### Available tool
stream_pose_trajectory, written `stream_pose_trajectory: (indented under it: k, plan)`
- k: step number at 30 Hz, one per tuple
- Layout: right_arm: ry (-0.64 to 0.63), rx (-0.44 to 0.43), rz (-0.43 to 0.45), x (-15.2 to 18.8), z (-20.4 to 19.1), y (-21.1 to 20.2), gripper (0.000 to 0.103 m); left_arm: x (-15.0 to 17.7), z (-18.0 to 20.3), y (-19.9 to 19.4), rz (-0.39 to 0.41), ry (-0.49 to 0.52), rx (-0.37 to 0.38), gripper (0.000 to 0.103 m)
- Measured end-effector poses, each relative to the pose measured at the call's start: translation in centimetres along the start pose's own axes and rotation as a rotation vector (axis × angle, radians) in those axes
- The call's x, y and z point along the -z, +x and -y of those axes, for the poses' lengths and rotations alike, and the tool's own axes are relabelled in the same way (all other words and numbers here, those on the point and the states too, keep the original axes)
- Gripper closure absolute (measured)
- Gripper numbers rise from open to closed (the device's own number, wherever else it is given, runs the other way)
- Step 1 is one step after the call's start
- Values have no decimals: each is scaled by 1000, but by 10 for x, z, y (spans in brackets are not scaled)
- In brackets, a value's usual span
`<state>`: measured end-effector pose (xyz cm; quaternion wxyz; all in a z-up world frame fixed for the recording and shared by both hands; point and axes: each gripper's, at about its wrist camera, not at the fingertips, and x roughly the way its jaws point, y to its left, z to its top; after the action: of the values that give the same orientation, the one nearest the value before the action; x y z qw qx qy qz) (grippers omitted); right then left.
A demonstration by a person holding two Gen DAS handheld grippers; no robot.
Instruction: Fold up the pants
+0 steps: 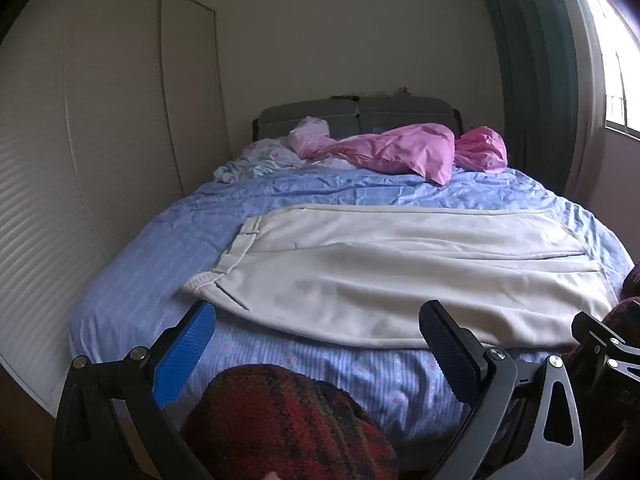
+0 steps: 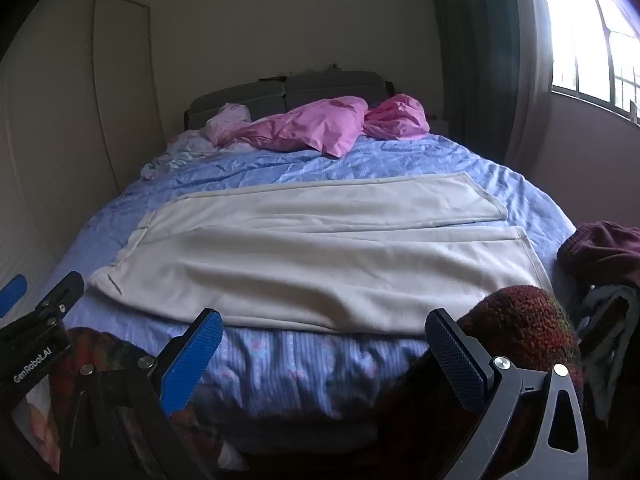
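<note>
pants point(image 1: 400, 272) lie flat mid-frame, legs apart; left gripper point(image 1: 316, 340) and right gripper point(image 2: 324, 344) hang spread, empty; best pinch near edge at both ends, lift evenly

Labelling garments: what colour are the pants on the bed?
Cream, off-white pants, plain with no pattern; clearest in the right wrist view.

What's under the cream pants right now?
The cream pants lie flat on the blue bedspread. Anything beneath them is covered. Both grippers are open, clear of them.
</note>
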<state>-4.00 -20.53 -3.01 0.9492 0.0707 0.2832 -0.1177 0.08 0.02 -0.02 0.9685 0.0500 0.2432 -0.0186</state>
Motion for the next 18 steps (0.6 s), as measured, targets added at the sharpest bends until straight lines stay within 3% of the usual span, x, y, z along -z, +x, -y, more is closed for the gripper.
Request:
stream_pose_trajectory:
  k: [18]
  plan:
    - [5, -6, 5, -2, -2, 1, 0, 2, 7, -2, 26, 33, 8, 0]
